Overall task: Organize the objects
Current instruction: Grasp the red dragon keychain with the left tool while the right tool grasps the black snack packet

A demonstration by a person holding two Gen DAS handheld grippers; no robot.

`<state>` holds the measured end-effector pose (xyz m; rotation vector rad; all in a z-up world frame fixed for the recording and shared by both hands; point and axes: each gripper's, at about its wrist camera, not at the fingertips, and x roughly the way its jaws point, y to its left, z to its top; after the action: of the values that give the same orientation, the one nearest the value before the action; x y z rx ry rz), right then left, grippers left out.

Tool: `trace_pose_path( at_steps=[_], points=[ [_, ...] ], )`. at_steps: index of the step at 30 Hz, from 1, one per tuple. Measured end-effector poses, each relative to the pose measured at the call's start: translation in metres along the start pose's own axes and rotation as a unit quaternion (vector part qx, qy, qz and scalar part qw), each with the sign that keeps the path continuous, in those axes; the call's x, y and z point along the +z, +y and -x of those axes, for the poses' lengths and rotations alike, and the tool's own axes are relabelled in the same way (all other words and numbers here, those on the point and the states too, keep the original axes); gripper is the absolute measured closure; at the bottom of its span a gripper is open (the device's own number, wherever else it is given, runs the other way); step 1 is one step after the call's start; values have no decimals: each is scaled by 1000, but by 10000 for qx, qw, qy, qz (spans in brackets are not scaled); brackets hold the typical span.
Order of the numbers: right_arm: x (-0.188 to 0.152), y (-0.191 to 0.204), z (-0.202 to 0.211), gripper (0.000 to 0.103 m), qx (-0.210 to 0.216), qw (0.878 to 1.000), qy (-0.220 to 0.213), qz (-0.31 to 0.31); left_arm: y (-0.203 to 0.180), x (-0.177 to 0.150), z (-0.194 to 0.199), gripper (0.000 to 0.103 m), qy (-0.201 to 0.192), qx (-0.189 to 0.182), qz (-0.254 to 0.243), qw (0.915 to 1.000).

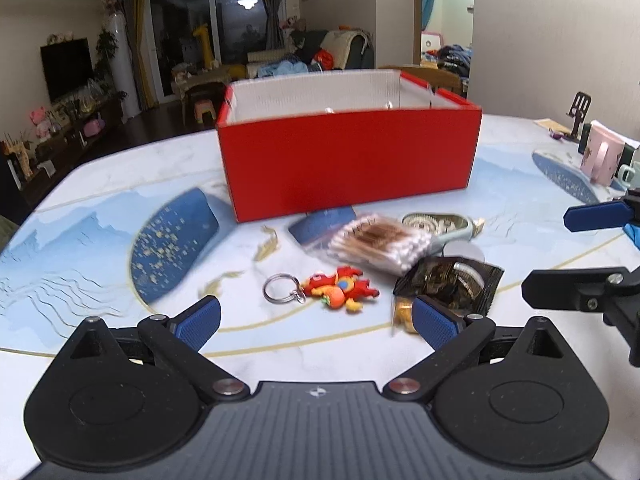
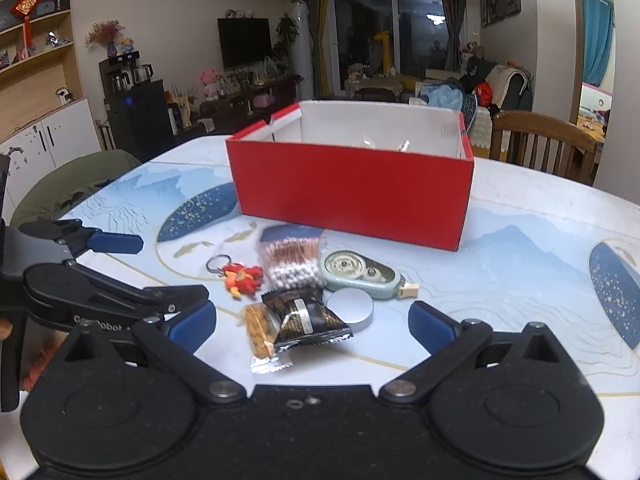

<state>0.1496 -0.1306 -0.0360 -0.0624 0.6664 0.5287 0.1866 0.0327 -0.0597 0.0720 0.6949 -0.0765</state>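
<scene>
Keychain (image 1: 340, 289) lies between left claw (image 1: 316, 320) pads, both claws (image 2: 312, 326) apart, empty

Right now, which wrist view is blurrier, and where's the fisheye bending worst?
Left wrist: motion smear on the cotton swab bag and keychain. Right wrist: sharper, snack packet crisp. Both bend the table edge and room walls toward the frame borders.

One red box (image 2: 352, 196), far. Near it, on table: one keychain (image 2: 240, 274), one cotton-swab bag (image 2: 292, 266), one correction-tape dispenser (image 2: 362, 274), one round tin (image 2: 352, 308), two snack packets: black (image 2: 308, 320), orange (image 2: 260, 332).
</scene>
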Motion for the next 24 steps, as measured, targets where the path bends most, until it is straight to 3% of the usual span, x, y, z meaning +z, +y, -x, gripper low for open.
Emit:
trace_pose_path(
  at_steps=[7,24],
  points=[
    [4,-11,-14,1,-13,9997,152,-181,1,-1,-31,1,186,75,7,9998],
    [8,-24,-49,6,43,9966,560,-599,4,8,-73,1,223,56,-10,9997]
  ],
)
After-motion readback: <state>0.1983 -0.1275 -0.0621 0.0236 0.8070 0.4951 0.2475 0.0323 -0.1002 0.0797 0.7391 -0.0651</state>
